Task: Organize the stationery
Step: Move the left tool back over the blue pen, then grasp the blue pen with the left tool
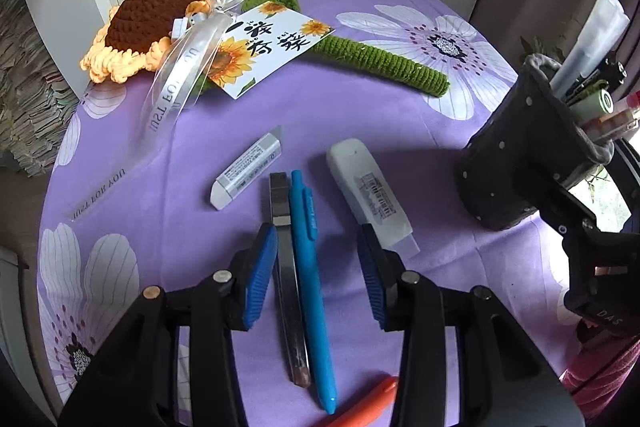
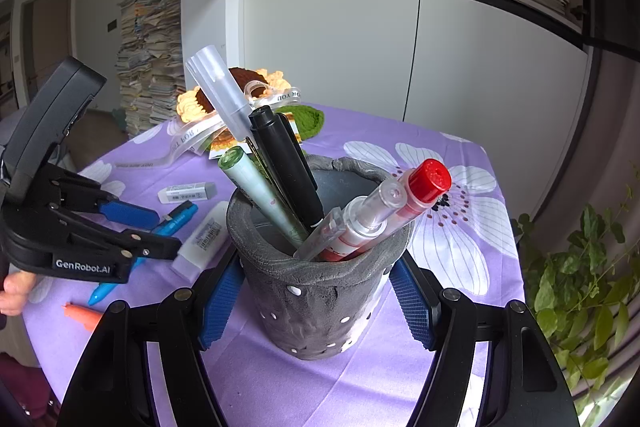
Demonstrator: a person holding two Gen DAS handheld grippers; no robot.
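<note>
My left gripper [image 1: 318, 239] hangs open just above the purple tablecloth [image 1: 400, 115]. Its blue pads stand on either side of a blue pen [image 1: 310, 267] and a metal utility knife [image 1: 284, 259] and touch neither. A small grey-sleeved eraser [image 1: 246, 171] lies to the left, a larger white eraser [image 1: 370, 195] to the right, and an orange pen [image 1: 368, 403] at the bottom edge. My right gripper [image 2: 317, 267] is shut on a grey dotted pen holder [image 2: 320, 291] that holds several pens and markers. The left gripper [image 2: 160, 231] also shows over the blue pen [image 2: 178, 219] in the right wrist view.
At the back of the table lies a crocheted sunflower [image 1: 152, 23] with a green stem [image 1: 384, 61], a ribbon and a printed card [image 1: 272, 43]. A leafy plant [image 2: 580, 287] stands off the table's right edge. A tall paper stack [image 2: 148, 67] rises behind it, and a hand [image 2: 12, 291] shows at the left.
</note>
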